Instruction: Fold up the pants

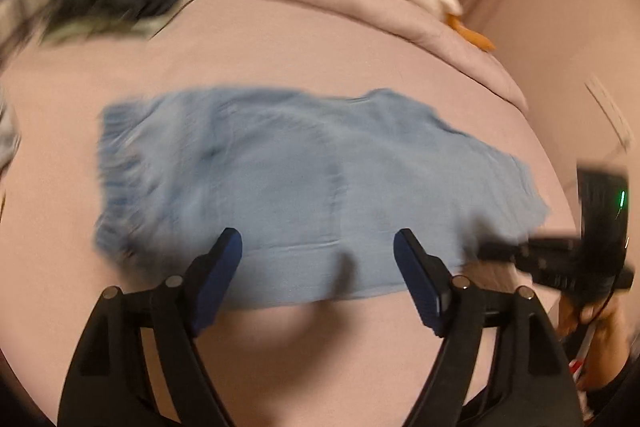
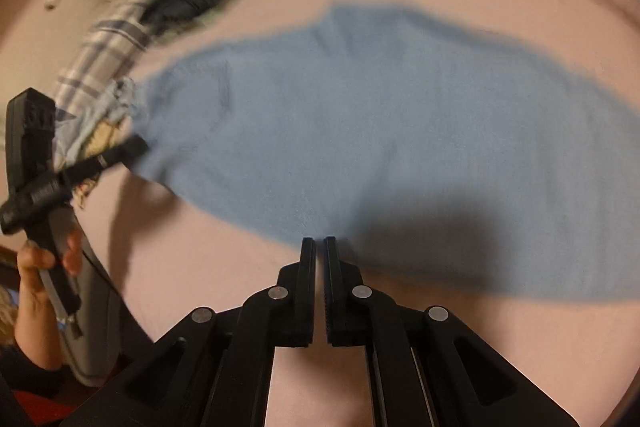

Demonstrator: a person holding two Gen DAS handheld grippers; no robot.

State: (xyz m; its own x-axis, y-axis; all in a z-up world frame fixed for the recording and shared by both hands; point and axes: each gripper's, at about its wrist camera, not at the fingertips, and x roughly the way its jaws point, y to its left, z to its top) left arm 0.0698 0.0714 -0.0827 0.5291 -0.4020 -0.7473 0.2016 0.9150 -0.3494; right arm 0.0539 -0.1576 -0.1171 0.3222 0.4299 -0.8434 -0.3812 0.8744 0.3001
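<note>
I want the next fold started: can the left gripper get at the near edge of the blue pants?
Probably yes: the left gripper, jaws open and empty, hangs right over the near hem of the blue pants, nothing between.

Your right gripper (image 2: 319,243) hangs with jaws together over the near edge of the blue pants (image 2: 360,131) on the pink bed (image 2: 192,267).

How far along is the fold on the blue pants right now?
Done: the blue pants lie flat on the pink bed as a compact shape, apparently already folded at least once. In hand: nothing; the left gripper is open above the near edge, the right gripper shut and empty. Left: probably another fold.
</note>
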